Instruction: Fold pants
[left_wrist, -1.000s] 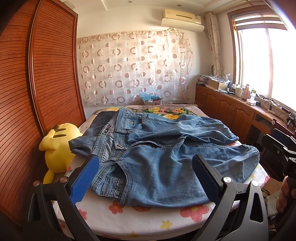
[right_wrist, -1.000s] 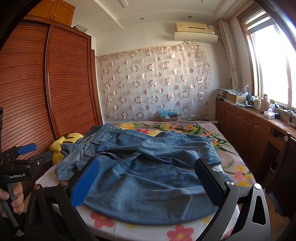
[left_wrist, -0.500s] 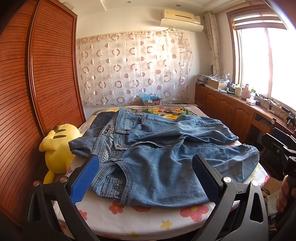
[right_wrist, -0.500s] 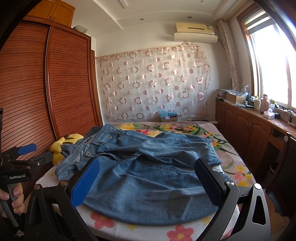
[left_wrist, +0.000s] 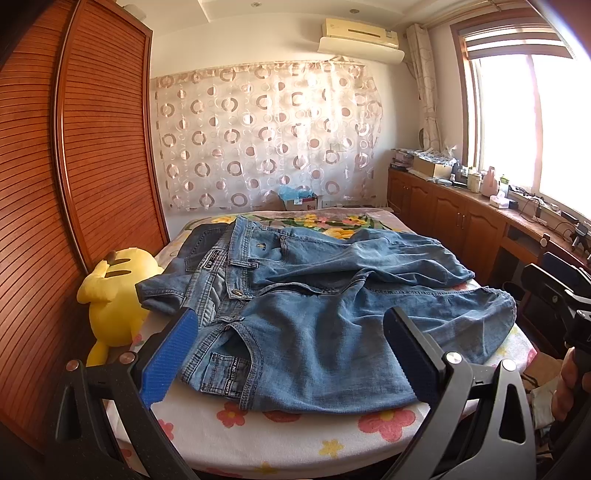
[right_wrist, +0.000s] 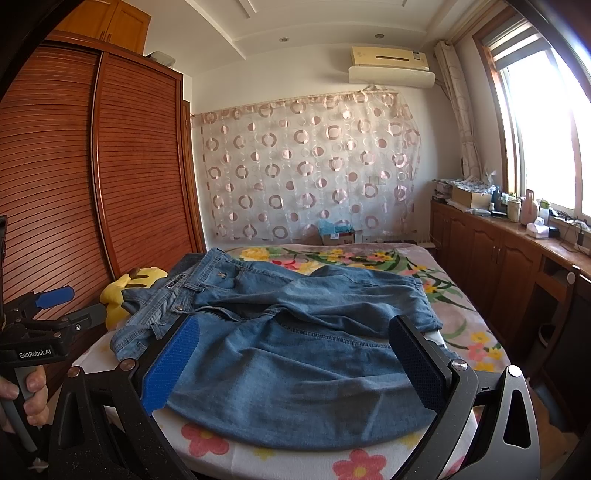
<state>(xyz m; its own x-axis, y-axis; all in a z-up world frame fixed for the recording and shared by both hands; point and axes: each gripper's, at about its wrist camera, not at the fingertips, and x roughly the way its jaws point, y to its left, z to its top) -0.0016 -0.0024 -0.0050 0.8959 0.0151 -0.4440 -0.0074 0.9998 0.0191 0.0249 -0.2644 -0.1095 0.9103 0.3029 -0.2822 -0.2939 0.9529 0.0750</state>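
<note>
Both grippers hang off the near edge of the bed (left_wrist: 258, 446), the left gripper (left_wrist: 291, 354) and the right gripper (right_wrist: 295, 365) each with jaws spread wide and gripping nothing. A wooden wardrobe (left_wrist: 103, 147) closes in the left side, where a yellow plush toy (left_wrist: 114, 295) sits; low cabinets (right_wrist: 498, 266) line the right. The jeans (left_wrist: 332, 314) lie rumpled across the flowered sheet, waistband to the left, legs trailing right, one overlapping the other.

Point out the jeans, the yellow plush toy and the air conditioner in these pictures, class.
jeans (left_wrist: 332, 343): left wrist view, on the near leg's flat denim.
yellow plush toy (left_wrist: 114, 295): left wrist view, on its body beside the bed.
air conditioner (right_wrist: 391, 66): right wrist view, on its front panel, high on the wall.
</note>
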